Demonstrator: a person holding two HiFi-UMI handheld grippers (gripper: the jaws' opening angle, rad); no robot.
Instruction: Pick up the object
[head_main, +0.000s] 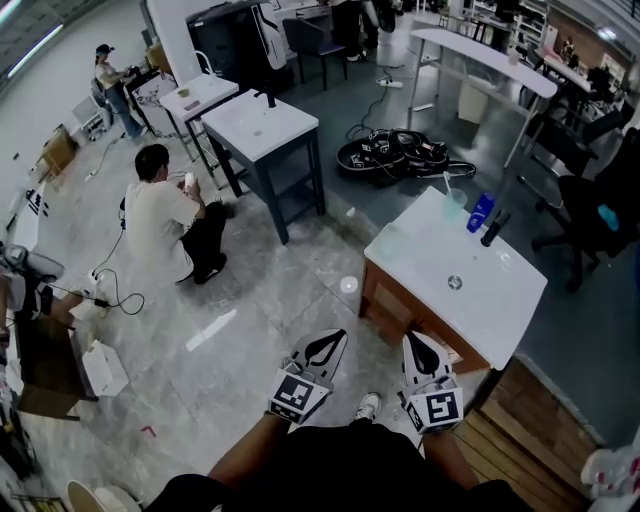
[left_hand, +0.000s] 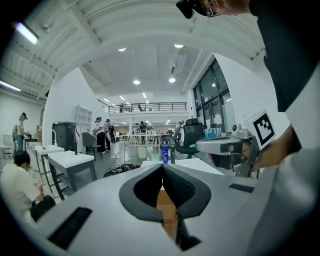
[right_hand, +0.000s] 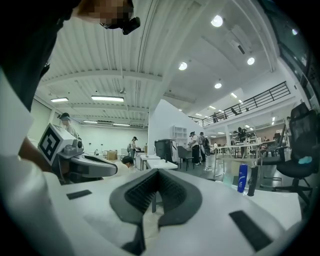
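Note:
A blue bottle (head_main: 481, 212) stands upright at the far side of a white sink counter (head_main: 420, 252), beside a black faucet (head_main: 495, 228). That blue bottle (left_hand: 164, 154) also shows far off in the left gripper view, and the same bottle (right_hand: 242, 178) in the right gripper view. Both grippers hang in the air over the floor, short of the counter's near edge. My left gripper (head_main: 337, 338) is shut with nothing in it. My right gripper (head_main: 411, 340) is shut and empty too, its tips near the counter's wooden corner.
The counter rests on a wooden cabinet (head_main: 400, 318). A second white-topped sink table (head_main: 262, 125) stands further back. A person in a white shirt (head_main: 160, 225) sits on the floor at left. Black cables (head_main: 395, 152) lie coiled behind the counter. Wooden pallet boards (head_main: 535, 440) lie at right.

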